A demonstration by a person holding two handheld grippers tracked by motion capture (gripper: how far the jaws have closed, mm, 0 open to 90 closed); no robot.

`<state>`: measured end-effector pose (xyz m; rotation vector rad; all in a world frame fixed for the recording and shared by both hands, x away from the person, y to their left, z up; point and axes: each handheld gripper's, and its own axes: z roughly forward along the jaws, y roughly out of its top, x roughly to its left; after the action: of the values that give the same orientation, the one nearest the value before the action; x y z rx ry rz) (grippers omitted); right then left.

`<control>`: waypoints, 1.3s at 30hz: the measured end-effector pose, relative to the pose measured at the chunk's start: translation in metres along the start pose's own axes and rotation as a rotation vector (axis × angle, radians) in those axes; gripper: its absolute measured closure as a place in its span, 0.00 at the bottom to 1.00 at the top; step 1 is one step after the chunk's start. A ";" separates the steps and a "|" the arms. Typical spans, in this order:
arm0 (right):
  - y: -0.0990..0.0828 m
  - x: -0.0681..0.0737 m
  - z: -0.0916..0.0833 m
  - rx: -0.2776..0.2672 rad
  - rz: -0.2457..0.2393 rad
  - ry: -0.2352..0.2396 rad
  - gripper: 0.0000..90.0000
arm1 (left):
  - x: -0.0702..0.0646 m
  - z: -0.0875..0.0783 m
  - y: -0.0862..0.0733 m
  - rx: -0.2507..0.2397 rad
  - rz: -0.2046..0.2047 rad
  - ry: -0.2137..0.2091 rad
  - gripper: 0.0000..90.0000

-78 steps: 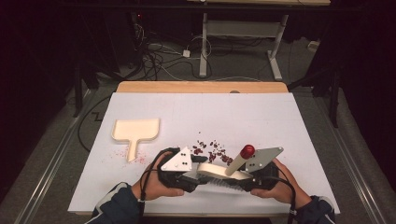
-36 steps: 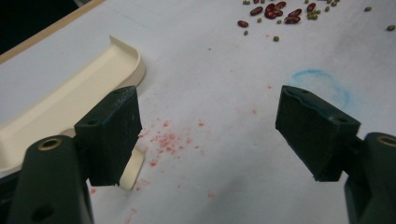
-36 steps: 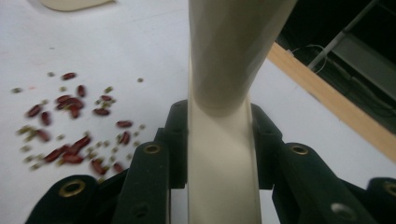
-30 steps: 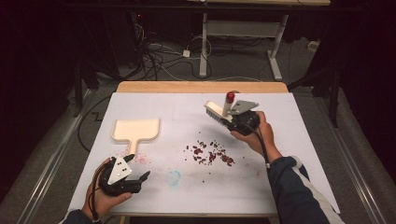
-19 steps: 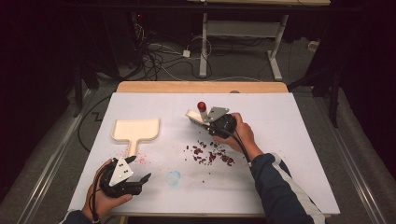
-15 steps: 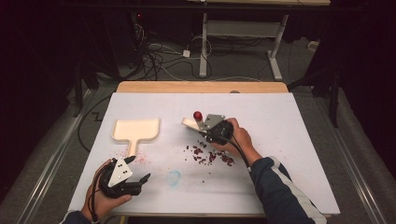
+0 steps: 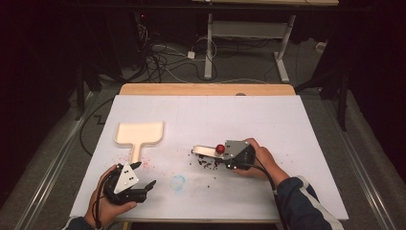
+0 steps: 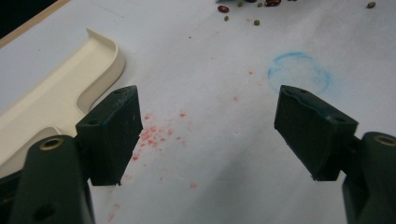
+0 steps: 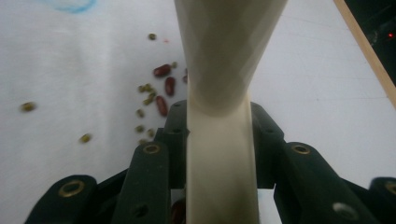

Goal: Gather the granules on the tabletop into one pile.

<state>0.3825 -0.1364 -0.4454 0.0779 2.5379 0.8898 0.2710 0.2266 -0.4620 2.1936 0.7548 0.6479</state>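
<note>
The right gripper (image 7: 225, 154) has its fingers (image 9: 175, 135) closed tightly on the cream handle of a small brush (image 7: 207, 150). In the right gripper view the handle (image 9: 222, 140) runs straight up between the two black fingers and becomes wider toward the top. In the high view the brush lies nearly level and points to the left, its head low over the scattered beans (image 7: 207, 165), and a red knob (image 7: 220, 148) sits on it just beside the gripper body. If the bristles touch the counter, I cannot tell.

The beans are dark red ones and small green ones. They lie loose on the white sheet of the counter (image 7: 287, 124), just under and in front of the brush. In the right gripper view several of them (image 9: 161, 91) are to the left of the handle.

The left gripper (image 7: 142, 176) rests near the front left corner of the counter. Its fingers (image 8: 114, 133) stand wide apart and nothing is between them. Below them there are only the white sheet and some small red marks (image 8: 152, 135).

A cream dustpan (image 7: 140, 134) lies flat on the counter, beyond the left gripper and well apart from the beans, with its handle toward the person. A pale blue ring mark (image 7: 178, 182) is on the sheet between the two grippers.

No brand, label or writing that can be read is on any of these things.
</note>
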 end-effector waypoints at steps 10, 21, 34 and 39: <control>-0.012 0.003 -0.026 -0.043 -0.017 -0.049 0.75 | -0.004 0.005 0.004 0.021 0.014 -0.006 0.25; 0.023 -0.001 -0.075 -0.159 0.241 -0.098 0.75 | 0.003 -0.006 0.003 -0.005 -0.003 0.023 0.25; 0.054 0.055 -0.019 -0.164 0.681 0.364 0.75 | 0.025 -0.021 -0.007 -0.034 -0.082 0.065 0.27; 0.049 0.055 -0.002 -0.104 0.700 0.316 0.75 | 0.034 -0.024 -0.013 -0.058 -0.145 0.062 0.27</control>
<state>0.3281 -0.0883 -0.4360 0.9009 2.7775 1.3756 0.2751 0.2681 -0.4497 2.0527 0.9077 0.6584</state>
